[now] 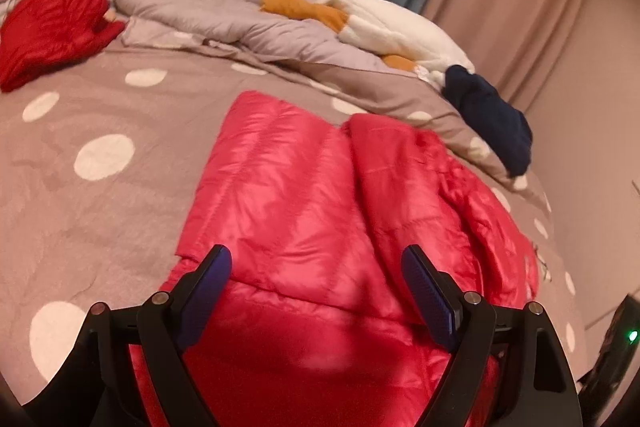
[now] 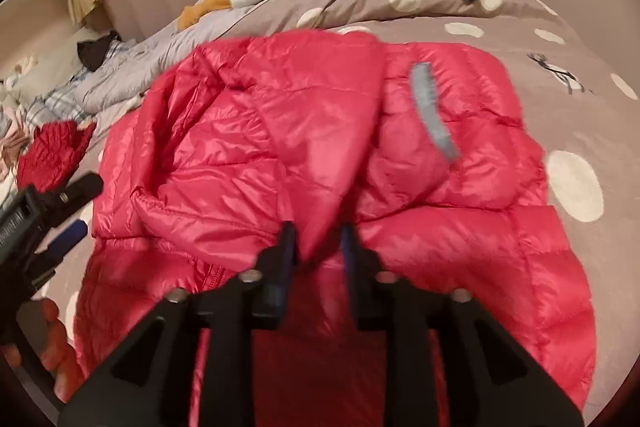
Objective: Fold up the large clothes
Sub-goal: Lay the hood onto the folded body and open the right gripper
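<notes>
Left wrist view, jacket: the red down jacket (image 1: 320, 195) lies flat on the polka-dot bed cover (image 1: 100, 155), filling the frame from centre down to 6 o'clock.
Left wrist view, long axis: it runs from 6 toward 12 o'clock, straight away from the fingers, with one flap already laid over at 2 o'clock.
Left wrist view, fingers: the left gripper (image 1: 320, 291) is spread wide and empty, hovering above the near hem and, as far as I can tell, not touching it.
Left wrist view, surroundings: a second red garment (image 1: 52, 31) sits at 10 o'clock, a navy garment (image 1: 492, 119) at 2 o'clock, both well apart from the jacket.
Right wrist view, fingers: the right gripper (image 2: 318, 247) is pinched on a raised fold of the jacket (image 2: 248, 155) at frame centre, fabric caught between the pads.
Right wrist view, other hand: the left gripper (image 2: 64, 223) shows at 9 o'clock, just beside the jacket's edge.
Right wrist view, grey strip: a grey strip (image 2: 432, 115) marks the panel at 1 o'clock.
Judgement: the right hand carries the fold; the free left hand is nearer the hem.
</notes>
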